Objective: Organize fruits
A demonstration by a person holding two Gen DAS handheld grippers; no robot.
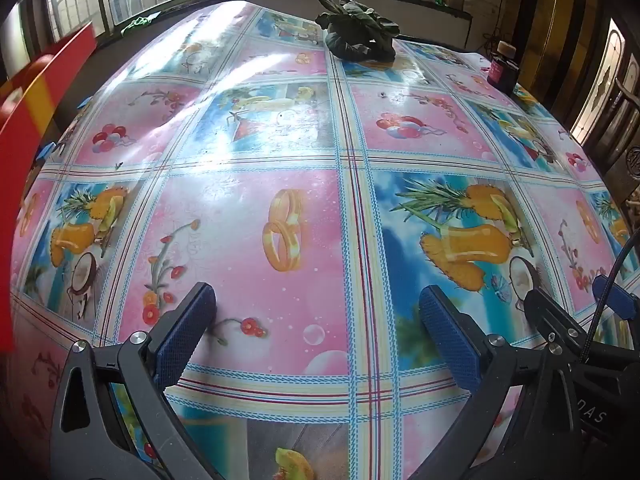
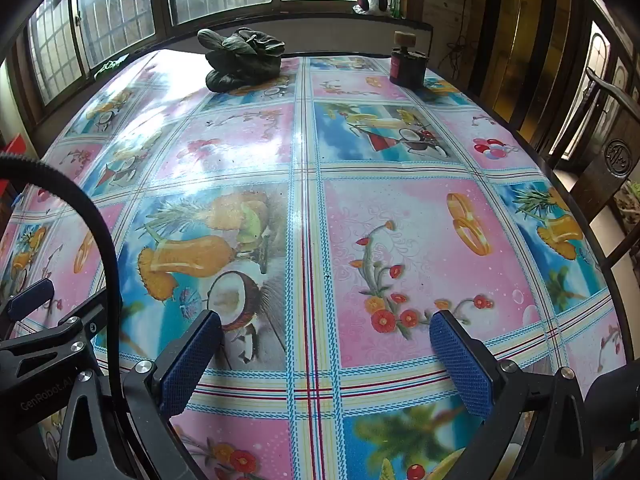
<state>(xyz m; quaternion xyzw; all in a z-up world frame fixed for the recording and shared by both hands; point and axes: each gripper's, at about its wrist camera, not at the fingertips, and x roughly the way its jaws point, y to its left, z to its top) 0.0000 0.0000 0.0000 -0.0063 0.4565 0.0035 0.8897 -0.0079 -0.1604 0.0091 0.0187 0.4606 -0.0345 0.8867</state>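
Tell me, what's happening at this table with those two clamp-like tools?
A person holds a gripper in each hand above a table covered by a glossy patterned cloth. The left gripper and the right gripper both have their fingers wide open with nothing between them. Nothing is being handled. At the far end lie a bunch of dark leafy greens and a dark jar. The only fruit visible is printed on the cloth.

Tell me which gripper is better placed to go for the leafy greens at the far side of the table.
Neither clearly. Both the left gripper and right gripper are open, empty and far from the leafy greens. The left has a slight edge: the greens sit almost straight ahead in its view, but off to the left in the right wrist view.
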